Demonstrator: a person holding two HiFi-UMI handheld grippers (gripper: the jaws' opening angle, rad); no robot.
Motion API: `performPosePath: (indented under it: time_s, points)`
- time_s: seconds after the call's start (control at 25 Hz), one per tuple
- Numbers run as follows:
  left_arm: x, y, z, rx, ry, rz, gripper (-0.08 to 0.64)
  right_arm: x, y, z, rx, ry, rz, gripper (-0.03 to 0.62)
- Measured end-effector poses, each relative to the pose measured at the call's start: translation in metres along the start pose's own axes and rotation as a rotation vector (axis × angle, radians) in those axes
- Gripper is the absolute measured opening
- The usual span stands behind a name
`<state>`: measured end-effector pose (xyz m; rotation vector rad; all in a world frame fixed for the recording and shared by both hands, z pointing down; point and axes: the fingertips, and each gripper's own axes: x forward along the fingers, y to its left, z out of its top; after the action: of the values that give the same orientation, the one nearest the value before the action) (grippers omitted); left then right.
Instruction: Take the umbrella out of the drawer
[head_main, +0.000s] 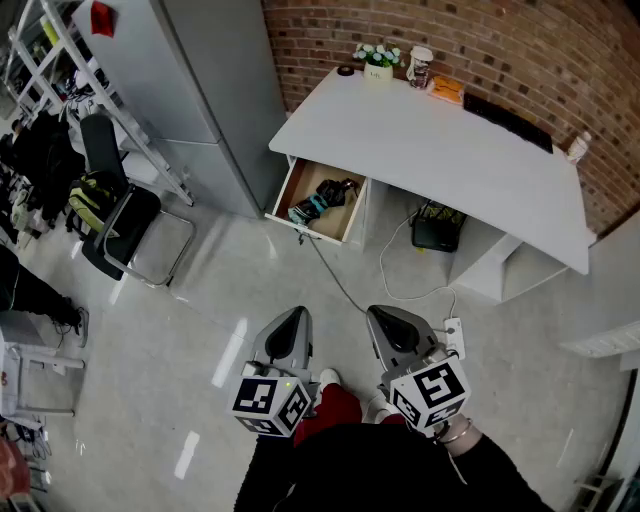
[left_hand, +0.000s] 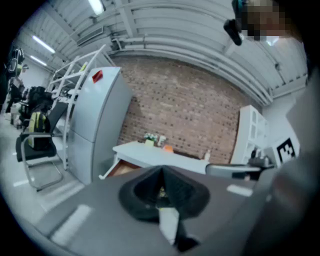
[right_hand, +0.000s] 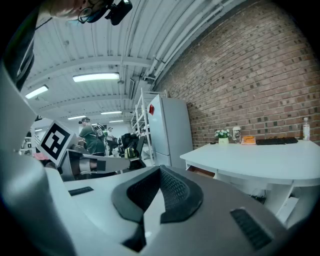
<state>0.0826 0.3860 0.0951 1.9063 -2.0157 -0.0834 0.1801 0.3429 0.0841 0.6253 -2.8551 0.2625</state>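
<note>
A folded dark umbrella (head_main: 323, 198) with teal parts lies in the open wooden drawer (head_main: 300, 184) under the left end of the white desk (head_main: 430, 140). Both grippers are held low in the head view, well short of the drawer. My left gripper (head_main: 292, 322) is shut, its black pads (left_hand: 161, 186) meeting with nothing between them. My right gripper (head_main: 390, 322) is likewise shut and empty, its pads (right_hand: 161, 189) together. The open drawer (left_hand: 120, 169) shows small in the left gripper view, and its front edge (right_hand: 202, 172) in the right gripper view.
A grey cabinet (head_main: 205, 80) stands left of the desk, with a black chair (head_main: 120, 210) and shelving further left. A cable (head_main: 345, 290) runs over the floor to a power strip (head_main: 455, 335). A plant pot (head_main: 378, 62), a cup and an orange item sit on the desk against the brick wall.
</note>
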Motion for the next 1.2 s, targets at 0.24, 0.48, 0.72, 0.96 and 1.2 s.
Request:
performPosePath:
  time_s: [0.24,0.48,0.72,0.96,1.2]
  points:
    - [0.020,0.027,0.011,0.024,0.003,-0.022,0.003,0.035,-0.006,0.000,0.015,0.021,-0.011,-0.002]
    - [0.033,0.057,0.023,0.060,0.017,-0.061,0.003,0.059,-0.010,-0.008,0.080,0.068,-0.059,-0.002]
    - [0.053,0.084,0.017,0.076,0.077,-0.076,0.005,0.072,-0.017,-0.019,0.091,0.120,-0.107,-0.002]
    - [0.085,0.101,0.009,0.070,0.135,-0.041,0.005,0.090,-0.045,-0.023,0.107,0.154,-0.131,-0.002]
    - [0.125,0.114,0.015,0.115,0.186,-0.015,0.008,0.118,-0.077,-0.008,0.125,0.126,-0.117,-0.002]
